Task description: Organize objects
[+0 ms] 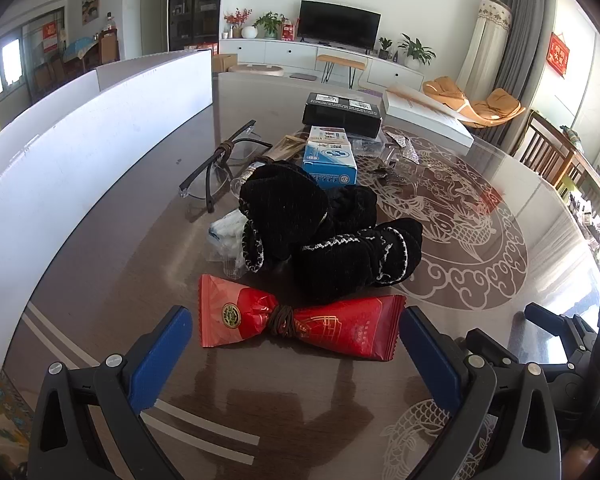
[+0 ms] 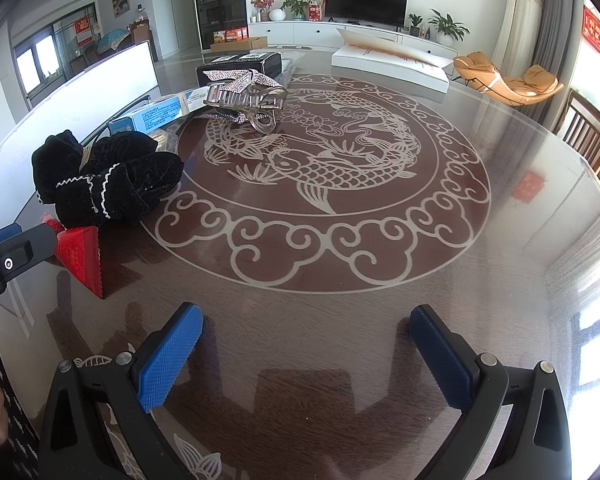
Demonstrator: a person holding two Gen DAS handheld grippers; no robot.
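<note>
A red snack packet [image 1: 300, 326] tied at its middle with a brown hair band lies on the table just ahead of my open left gripper [image 1: 296, 340], between its blue fingers, untouched. Its red corner shows in the right wrist view [image 2: 80, 256]. Behind it lies a black velvet scrunchie pile [image 1: 332, 232], also in the right wrist view [image 2: 108, 178]. Further back are glasses [image 1: 220, 172], a blue and white box [image 1: 330, 158] and a black box [image 1: 342, 114]. My right gripper [image 2: 306, 332] is open and empty over bare table. A rhinestone hair claw [image 2: 246, 98] lies far ahead of it.
A white board wall [image 1: 80, 152] runs along the table's left side. A white flat box [image 2: 392, 66] lies at the far edge. A clear plastic wrapper [image 1: 228, 236] lies left of the scrunchies. The round glass table [image 2: 500, 260] has a fish pattern. Chairs stand at the right.
</note>
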